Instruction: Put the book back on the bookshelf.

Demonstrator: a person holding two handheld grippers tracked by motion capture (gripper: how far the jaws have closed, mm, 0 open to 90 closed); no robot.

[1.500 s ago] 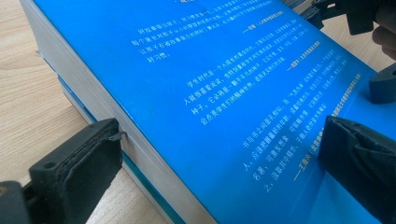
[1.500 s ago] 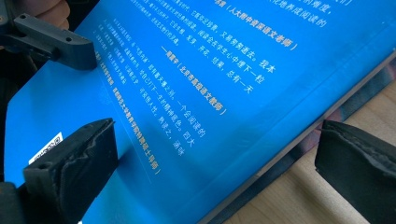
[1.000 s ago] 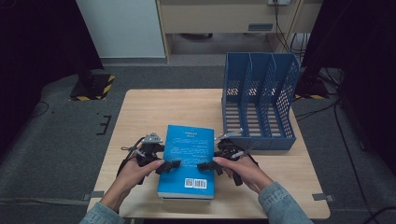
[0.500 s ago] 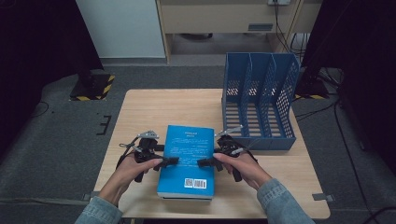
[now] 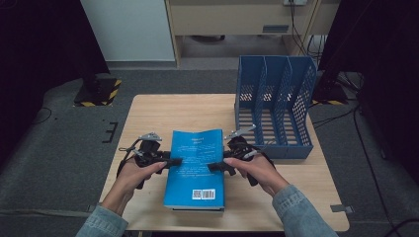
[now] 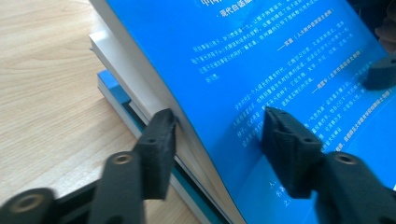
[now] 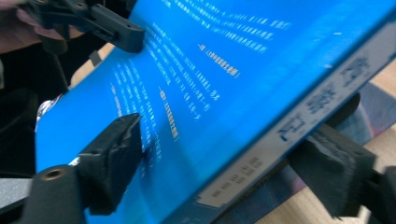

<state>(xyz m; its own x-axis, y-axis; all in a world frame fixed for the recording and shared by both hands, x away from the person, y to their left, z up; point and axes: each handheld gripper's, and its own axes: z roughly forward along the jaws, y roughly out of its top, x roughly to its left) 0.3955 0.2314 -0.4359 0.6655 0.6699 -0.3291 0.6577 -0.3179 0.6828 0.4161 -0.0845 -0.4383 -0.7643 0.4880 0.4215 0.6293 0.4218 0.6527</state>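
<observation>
A: Status? Blue book (image 5: 195,168) at 6 o'clock on the counter (image 5: 163,111), top of a stack; blue file rack (image 5: 274,111) at 2 o'clock empty. Nothing filed yet.

B: Left gripper (image 5: 173,161) straddles the page edge, right gripper (image 5: 216,167) the spine; both spread, neither pinching. Forearms low, converging from 6 o'clock. Lift and filing likely remain.

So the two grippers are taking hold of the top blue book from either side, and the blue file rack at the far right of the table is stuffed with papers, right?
Not quite. The blue file rack at the far right of the table has nothing in its slots, as the high view shows. The rest holds: the left gripper and right gripper take the top blue book from either side.
</observation>
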